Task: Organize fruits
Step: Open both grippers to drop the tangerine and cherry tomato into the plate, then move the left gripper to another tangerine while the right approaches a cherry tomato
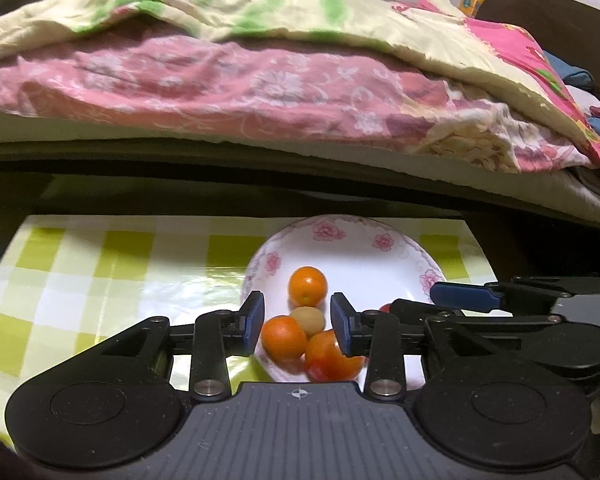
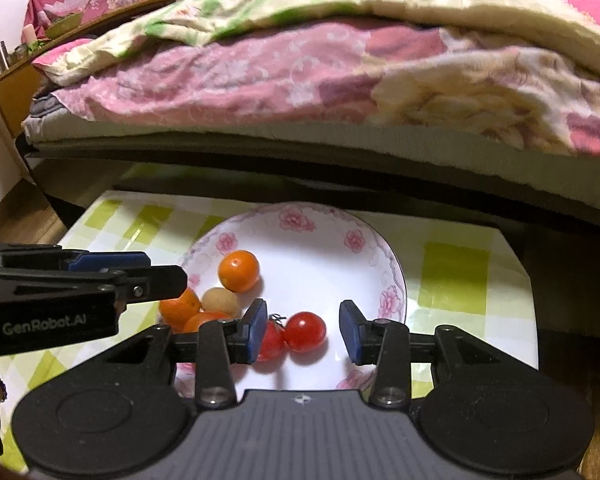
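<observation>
Right now both tools hang over a white plate [image 2: 384, 264] with pink flowers on its rim, which sits on a tabletop [image 1: 100, 272] covered in a green and white checked cloth. All the fruit lies on the plate. The left tool [image 1: 298, 322] has its blue pads parted a little, with nothing pressed between them; seen through the gap are a near orange [image 1: 284, 338], a small brown fruit [image 1: 308, 320] and a large tomato [image 1: 332, 356], bunched together and touching. A second orange [image 1: 307, 286] lies just beyond them, farther into the plate.

The right tool [image 2: 304, 330] is likewise parted and grips nothing. Two small red tomatoes [image 2: 305, 331] lie side by side on the plate between its pads, the left one partly hidden behind the left pad. Behind the tabletop stands a bed [image 2: 300, 80] heaped with pink and cream floral quilts.
</observation>
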Tool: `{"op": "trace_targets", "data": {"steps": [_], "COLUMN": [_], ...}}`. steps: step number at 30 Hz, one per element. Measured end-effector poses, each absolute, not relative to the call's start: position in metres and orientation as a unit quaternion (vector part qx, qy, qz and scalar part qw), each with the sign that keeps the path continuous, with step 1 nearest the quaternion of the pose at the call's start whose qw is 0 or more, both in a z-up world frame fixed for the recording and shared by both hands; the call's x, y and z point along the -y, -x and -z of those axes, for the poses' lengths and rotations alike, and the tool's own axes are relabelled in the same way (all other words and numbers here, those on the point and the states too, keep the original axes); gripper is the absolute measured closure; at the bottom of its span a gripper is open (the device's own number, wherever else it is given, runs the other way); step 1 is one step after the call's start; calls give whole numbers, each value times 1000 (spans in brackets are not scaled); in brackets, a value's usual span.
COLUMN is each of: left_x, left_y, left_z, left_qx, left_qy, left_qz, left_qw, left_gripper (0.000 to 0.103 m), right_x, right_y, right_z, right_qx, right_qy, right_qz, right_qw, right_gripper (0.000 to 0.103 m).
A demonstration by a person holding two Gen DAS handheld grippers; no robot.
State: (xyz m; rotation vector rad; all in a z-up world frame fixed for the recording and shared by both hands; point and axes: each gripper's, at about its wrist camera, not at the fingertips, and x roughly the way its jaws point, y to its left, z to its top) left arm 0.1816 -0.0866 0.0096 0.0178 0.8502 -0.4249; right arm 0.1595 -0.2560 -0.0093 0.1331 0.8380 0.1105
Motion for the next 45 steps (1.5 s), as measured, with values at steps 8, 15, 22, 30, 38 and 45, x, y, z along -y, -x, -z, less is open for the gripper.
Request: {"op": "trace_targets", "data": {"steps": [8, 15, 22, 30, 38, 45], "left_x": [81, 69, 54, 42, 31, 9], "left_y": [-160, -144, -128, -111, -97, -95], "left_z": [-26, -32, -40, -44, -45, -37], "left_qx": [-389, -386, -383, -381, -378, -391], "left_qy": [-34, -41, -46, -49, -58, -50], "left_qz": [191, 170, 140, 126, 114, 97], "left_qw": [900, 906, 912, 914, 917, 914], "left_gripper": [46, 43, 36, 32, 23, 18], "right_x": [236, 226, 209, 195, 186, 177], "right_y": [-148, -139, -129, -116, -103, -101], "right_z": [-5, -15, -22, -26, -26, -18], "right_qx": [-393, -384, -381, -382, -385, -398], "right_qy": [-49, -55, -54, -57, -65, -59], "right_qz": [-71, -75, -85, -94, -102, -116], "right_qw": [915, 919, 919, 918, 915, 908], "right_gripper": [61, 61, 61, 61, 61, 61]}}
